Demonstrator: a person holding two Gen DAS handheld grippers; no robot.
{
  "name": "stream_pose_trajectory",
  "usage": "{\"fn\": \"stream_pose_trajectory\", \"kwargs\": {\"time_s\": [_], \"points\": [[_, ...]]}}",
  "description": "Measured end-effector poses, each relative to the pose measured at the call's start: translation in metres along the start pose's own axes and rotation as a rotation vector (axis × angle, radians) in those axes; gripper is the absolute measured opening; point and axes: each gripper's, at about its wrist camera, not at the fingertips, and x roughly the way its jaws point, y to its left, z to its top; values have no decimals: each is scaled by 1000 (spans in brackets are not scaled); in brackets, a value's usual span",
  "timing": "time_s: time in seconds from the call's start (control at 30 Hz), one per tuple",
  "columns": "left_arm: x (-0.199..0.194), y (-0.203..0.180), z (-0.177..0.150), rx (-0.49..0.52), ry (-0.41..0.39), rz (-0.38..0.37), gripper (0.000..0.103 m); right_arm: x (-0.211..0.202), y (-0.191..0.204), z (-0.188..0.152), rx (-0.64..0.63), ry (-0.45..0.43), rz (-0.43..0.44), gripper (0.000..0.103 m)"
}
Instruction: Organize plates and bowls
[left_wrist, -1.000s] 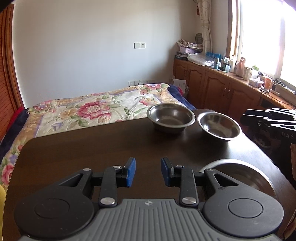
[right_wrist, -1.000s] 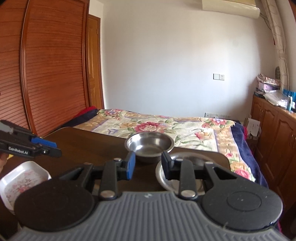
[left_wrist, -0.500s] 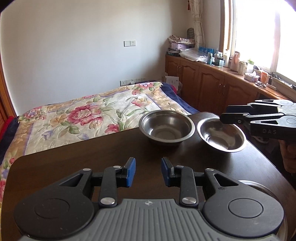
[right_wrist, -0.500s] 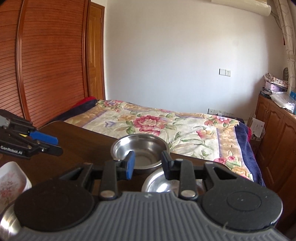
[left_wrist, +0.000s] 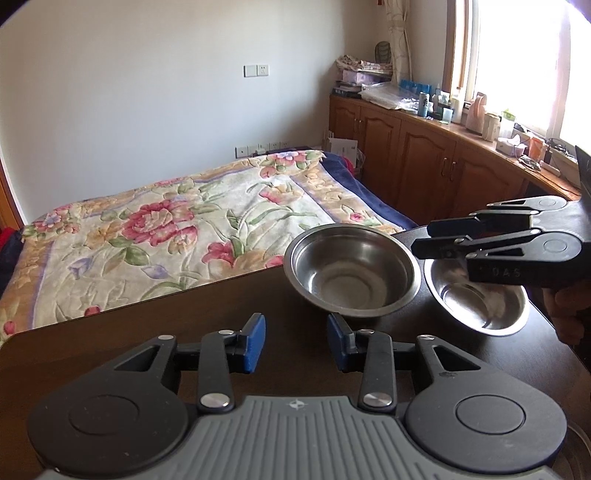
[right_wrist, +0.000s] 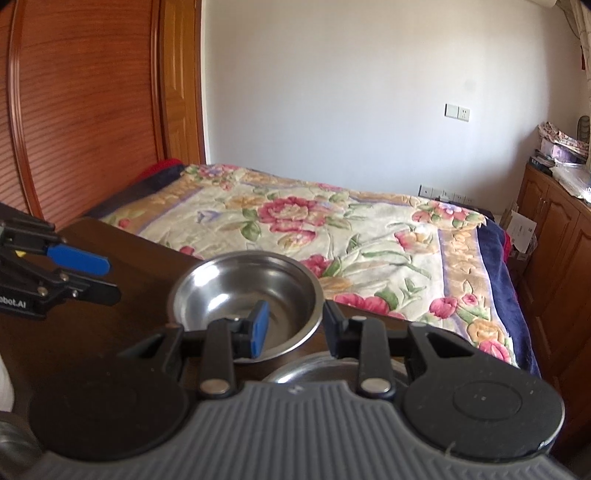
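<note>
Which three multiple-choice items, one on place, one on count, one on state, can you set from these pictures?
1. Where does the right tool hang?
A. over the bed
B. over the steel bowls
C. under the table

2. How many steel bowls stand side by side at the table's far edge?
A. two
B. four
C. none

3. How is the left tool?
A. shut on a bowl
B. open, holding nothing
C. shut on a plate

B: it hangs above the right bowl, beside the left bowl.
A: two show.
B: bare table shows between its pads.

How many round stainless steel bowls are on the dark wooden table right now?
2 clearly. One round stainless steel bowl sits at the table's far edge by the bed; the second touches its right side, under the right gripper. A metal rim at the corner may be another dish.
</note>
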Motion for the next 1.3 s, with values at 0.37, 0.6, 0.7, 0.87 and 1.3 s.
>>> {"fn": "stream_pose_trajectory", "kwargs": {"time_s": [0.37, 0.6, 0.7, 0.87, 1.3], "points": [[39, 6, 15, -42, 44, -38, 42, 22, -10, 2, 30, 68, 8, 38], [49, 6, 20, -84, 58, -79, 42, 32, -12, 1, 61, 99, 45, 38], [53, 5, 19, -90, 67, -91, 42, 34, -11, 1, 62, 103, 52, 35], [59, 5, 18, -102, 87, -98, 38, 36, -7, 4, 49, 112, 55, 29], [46, 13, 14, -126, 87, -83, 20, 29, -6, 3, 116, 91, 90, 16]]}}
